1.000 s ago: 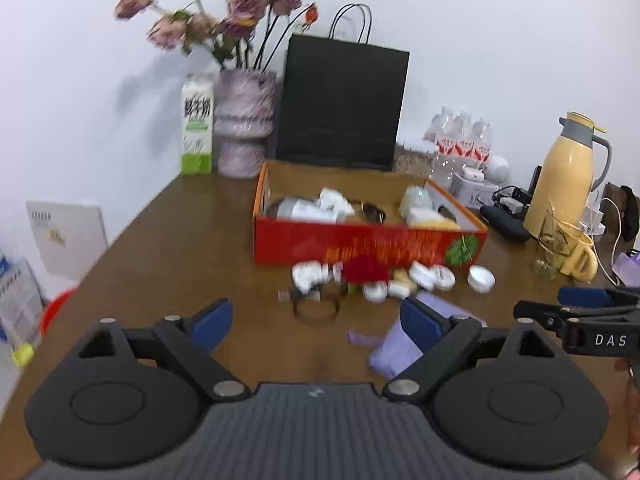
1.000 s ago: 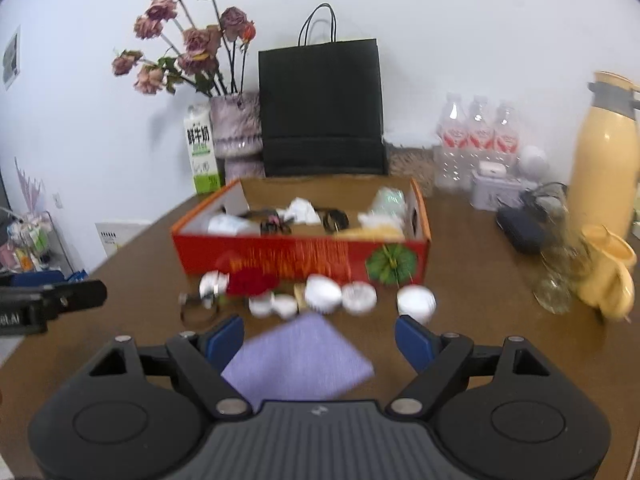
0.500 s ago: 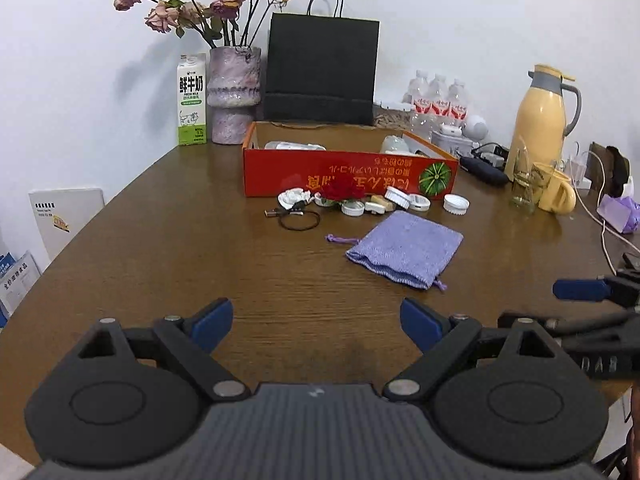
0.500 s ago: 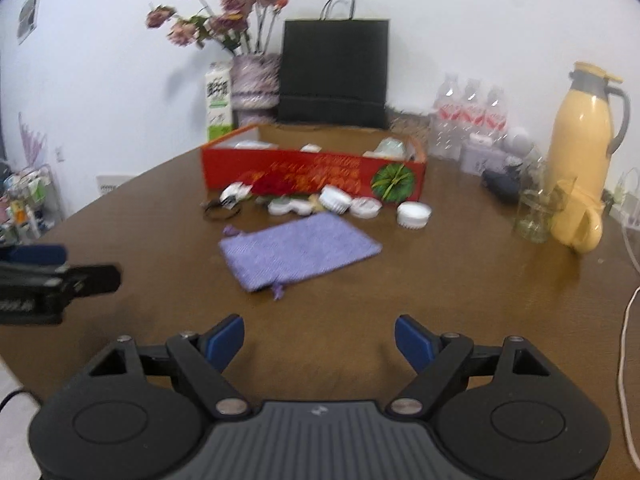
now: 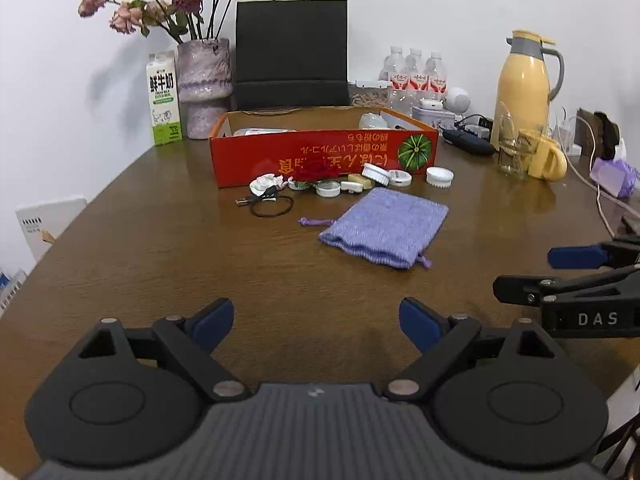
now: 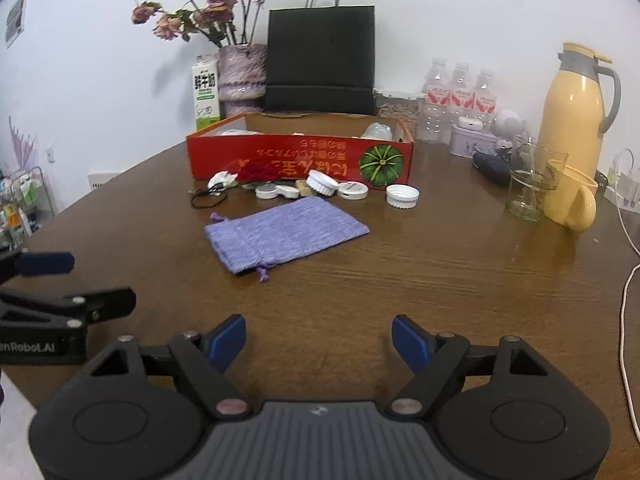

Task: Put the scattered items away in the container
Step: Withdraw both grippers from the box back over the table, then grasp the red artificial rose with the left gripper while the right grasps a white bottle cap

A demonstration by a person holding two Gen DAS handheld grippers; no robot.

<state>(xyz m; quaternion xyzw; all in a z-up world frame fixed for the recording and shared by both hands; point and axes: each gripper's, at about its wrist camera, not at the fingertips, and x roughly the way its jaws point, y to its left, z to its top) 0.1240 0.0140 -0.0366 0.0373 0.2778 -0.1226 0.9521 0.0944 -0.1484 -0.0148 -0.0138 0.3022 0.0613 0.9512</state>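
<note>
Both grippers are seen pulled well back from the clutter now: a second ago they were held close over the small items at the box front, and the purple pouch nearly filled the right view. Left gripper (image 5: 316, 316) is held low over bare wood, jaws spread wide, nothing between them. Right gripper (image 6: 319, 334) is carried the same way, fully parted and empty, and is picked up at the right edge of the left view.

Nothing has been collected in that retreat, it seems. The purple pouch (image 6: 286, 232) is left lying flat on the table (image 6: 440, 280), well ahead of both tools, drawstring end toward the cameras. Beyond it, the scattered items are strung along the near wall of the red box (image 6: 300, 160): a black hair tie (image 5: 272, 206) with a small cable, a red flower (image 5: 314, 172), white lids (image 6: 402, 196) and jars, all still outside. A few things are already glimpsed inside the box.

So the tidying is judged to be barely begun. The pull-back is read as a reset; a fresh approach is needed, and the pouch, nearest and broadest, looks the likeliest first pick.
</note>
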